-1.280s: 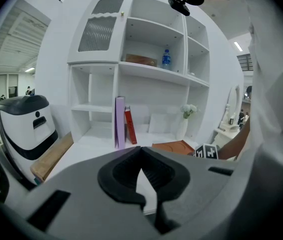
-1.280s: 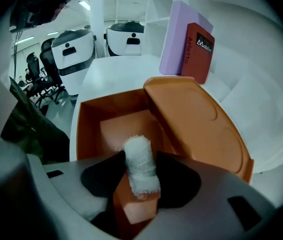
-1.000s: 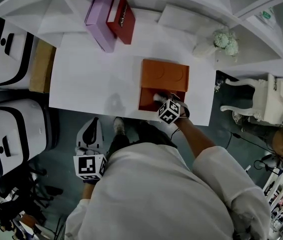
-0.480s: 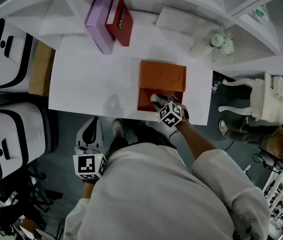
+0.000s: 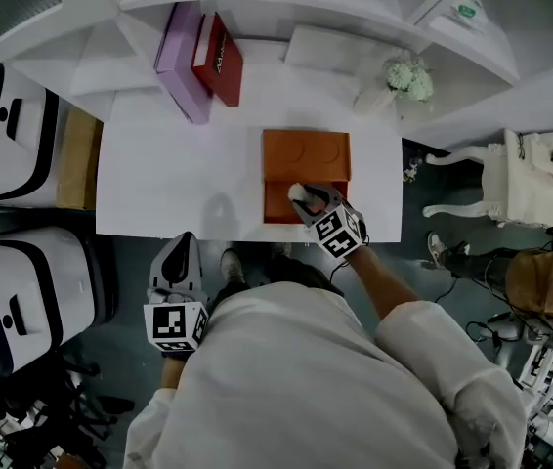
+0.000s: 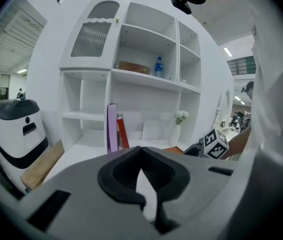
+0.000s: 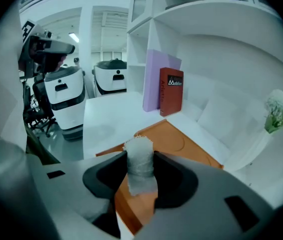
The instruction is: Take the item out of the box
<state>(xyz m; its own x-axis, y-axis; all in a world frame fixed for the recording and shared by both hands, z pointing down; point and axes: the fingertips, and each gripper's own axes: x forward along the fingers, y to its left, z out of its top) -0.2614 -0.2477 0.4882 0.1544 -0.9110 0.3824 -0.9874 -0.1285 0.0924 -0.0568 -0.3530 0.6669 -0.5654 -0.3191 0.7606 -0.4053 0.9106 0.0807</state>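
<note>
An open orange box (image 5: 304, 169) lies on the white table (image 5: 179, 179), its lid folded back toward the shelves. My right gripper (image 5: 304, 201) hovers over the box's near half, shut on a white foam-wrapped item (image 7: 139, 165) that stands upright between the jaws above the orange box (image 7: 171, 144). The same white foam-wrapped item (image 5: 299, 195) shows as a pale lump at the gripper's tip. My left gripper (image 5: 177, 270) hangs below the table's near edge, away from the box; in the left gripper view its jaws (image 6: 142, 186) meet with nothing between them.
A purple box (image 5: 177, 62) and a red book (image 5: 220, 57) stand at the table's far left. A white vase of flowers (image 5: 394, 81) is at the far right. White robots (image 5: 13, 291) stand left of the table, a white chair (image 5: 535, 179) to the right.
My right gripper has lifted slightly and shifted left over the box with the white item in it. The left gripper has stayed put.
</note>
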